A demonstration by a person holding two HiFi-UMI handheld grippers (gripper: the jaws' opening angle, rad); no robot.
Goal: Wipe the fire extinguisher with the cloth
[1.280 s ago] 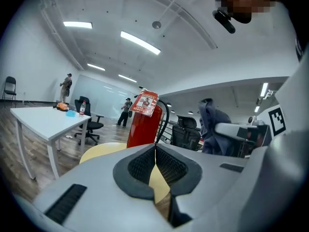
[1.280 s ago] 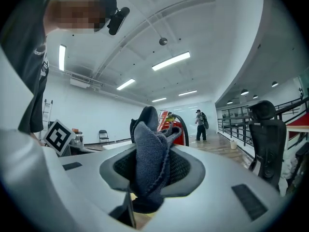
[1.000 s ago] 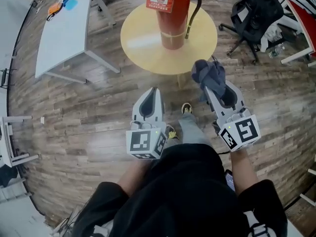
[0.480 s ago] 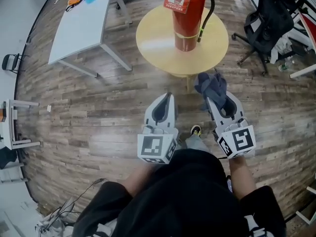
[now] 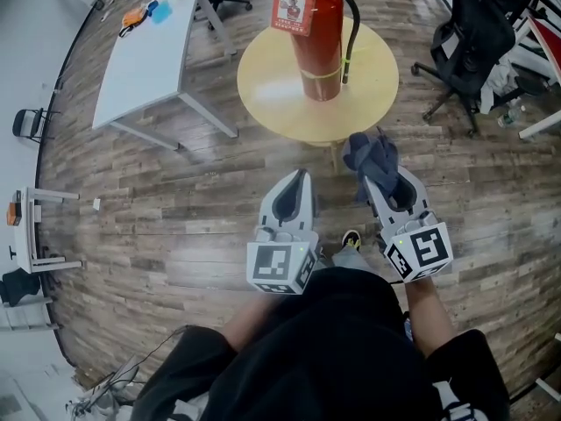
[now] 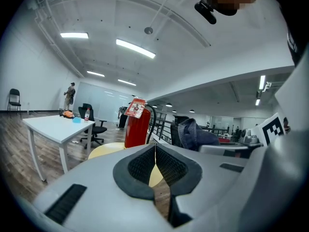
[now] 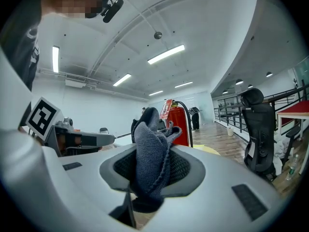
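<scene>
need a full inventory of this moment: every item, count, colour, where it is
fire extinguisher: 1, red, upright on the round table
tag: 1, red and white, at the extinguisher's top
round table: 1, yellow, top centre
rectangular table: 1, white, upper left
office chair: 1, black, upper right
small chair: 1, black, left edge
floor: wood planks, throughout
cloth: 1, grey-blue, bunched between the right gripper's fingers
left gripper: 1, light grey, shut and empty, centre
right gripper: 1, light grey, shut on the cloth, right of centre
person's clothing: black, bottom
</scene>
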